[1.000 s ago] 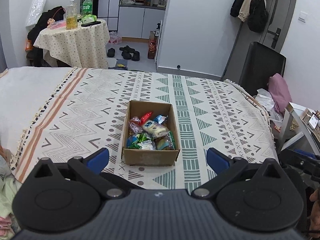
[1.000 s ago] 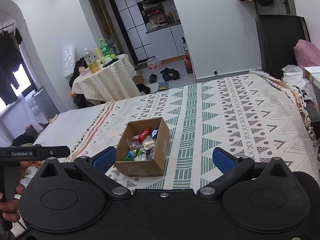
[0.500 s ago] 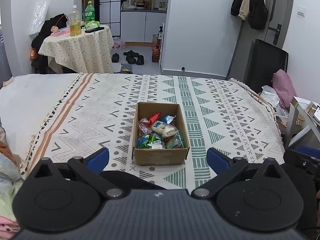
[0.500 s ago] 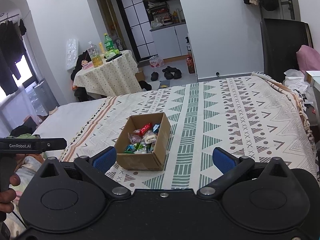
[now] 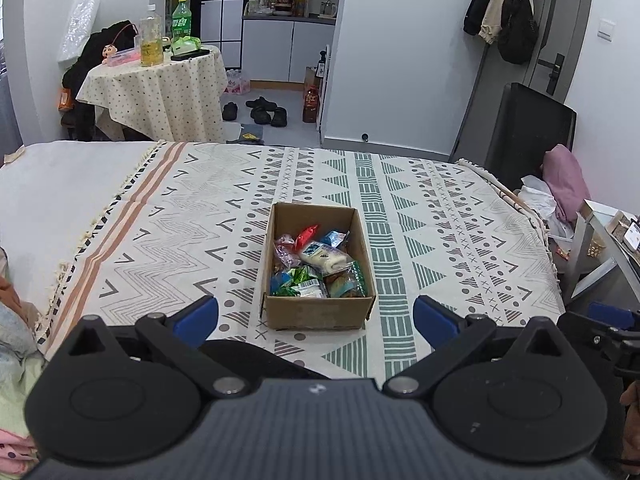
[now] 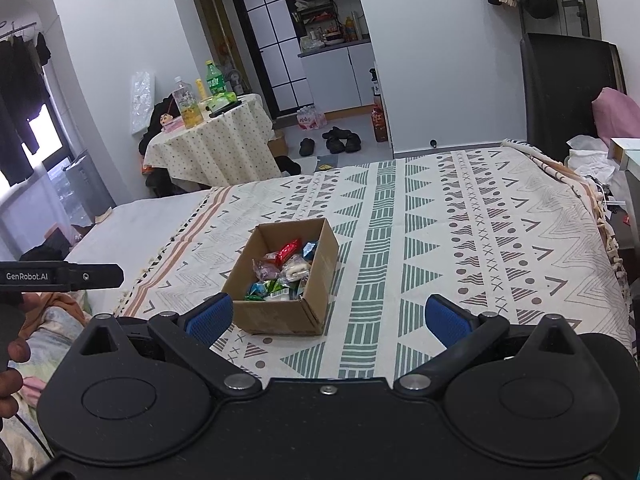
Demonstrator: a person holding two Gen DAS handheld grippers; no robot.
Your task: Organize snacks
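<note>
Fingers (image 5: 196,316) of the left gripper (image 5: 316,318) and right gripper (image 6: 328,318) spread wide, holding nothing, with the cardboard box (image 5: 318,312) of snacks (image 5: 316,264) just ahead between them on the bed (image 5: 440,240).

The left hand-held gripper (image 5: 316,316) is held level and low, its two blue-padded fingers (image 5: 196,314) spread wide with nothing between them. The right hand-held gripper (image 6: 328,320) sits the same way, blue pads (image 6: 444,320) far apart and empty. In the right wrist view, the left gripper's black body shows at the left edge, with the person's left hand (image 6: 10,364) wrapped around its handle. The two grippers are side by side, not touching.
</note>
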